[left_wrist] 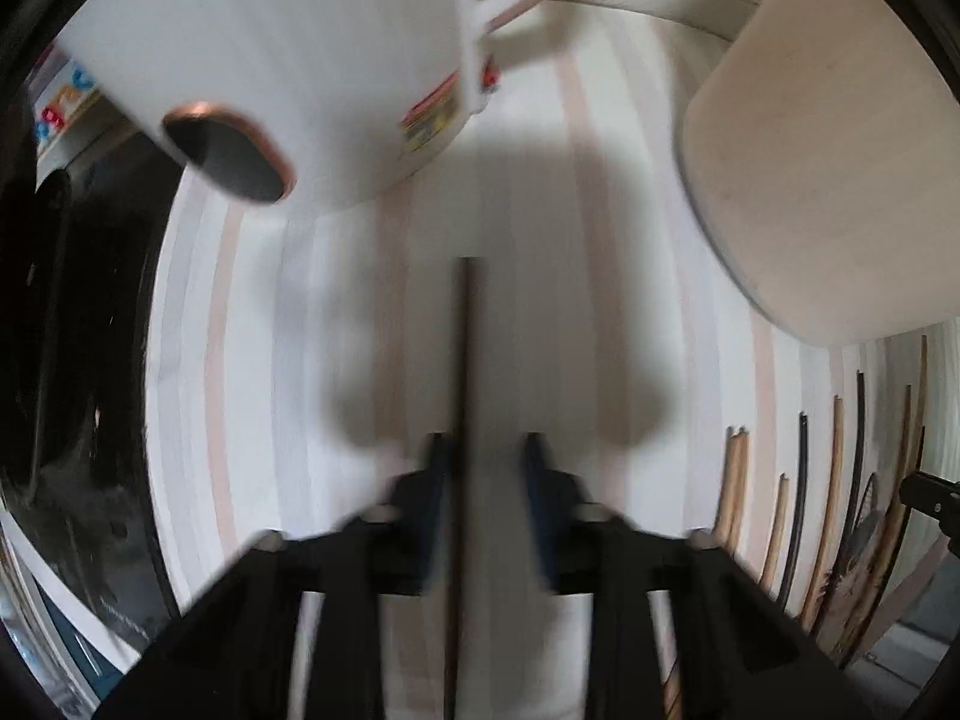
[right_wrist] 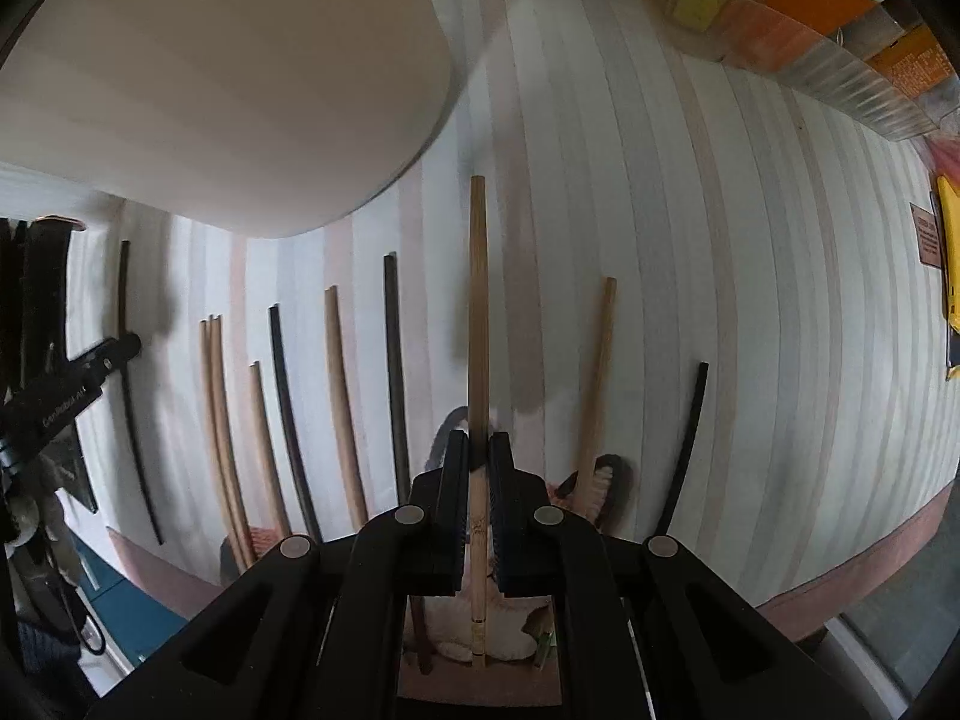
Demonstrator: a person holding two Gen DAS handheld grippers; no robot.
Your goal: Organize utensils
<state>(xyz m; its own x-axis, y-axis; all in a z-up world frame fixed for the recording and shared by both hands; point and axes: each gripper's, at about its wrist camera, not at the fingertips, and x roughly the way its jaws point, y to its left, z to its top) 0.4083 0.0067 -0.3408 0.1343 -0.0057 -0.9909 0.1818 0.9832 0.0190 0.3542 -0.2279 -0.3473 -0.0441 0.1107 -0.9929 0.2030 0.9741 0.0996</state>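
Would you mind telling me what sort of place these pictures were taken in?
Most likely a home dining or kitchen table. A striped tablecloth covers it, loose chopsticks lie in a row, a white mug stands nearby, and food packets sit at the far edge.

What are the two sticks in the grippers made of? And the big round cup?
The right gripper holds a tan chopstick, likely bamboo or wood: pale, matte, faintly grained. The left gripper has a dark chopstick between its fingers: maybe dark wood or plastic, too blurred to tell. The cup looks smooth, matte cream, perhaps plastic or ceramic.
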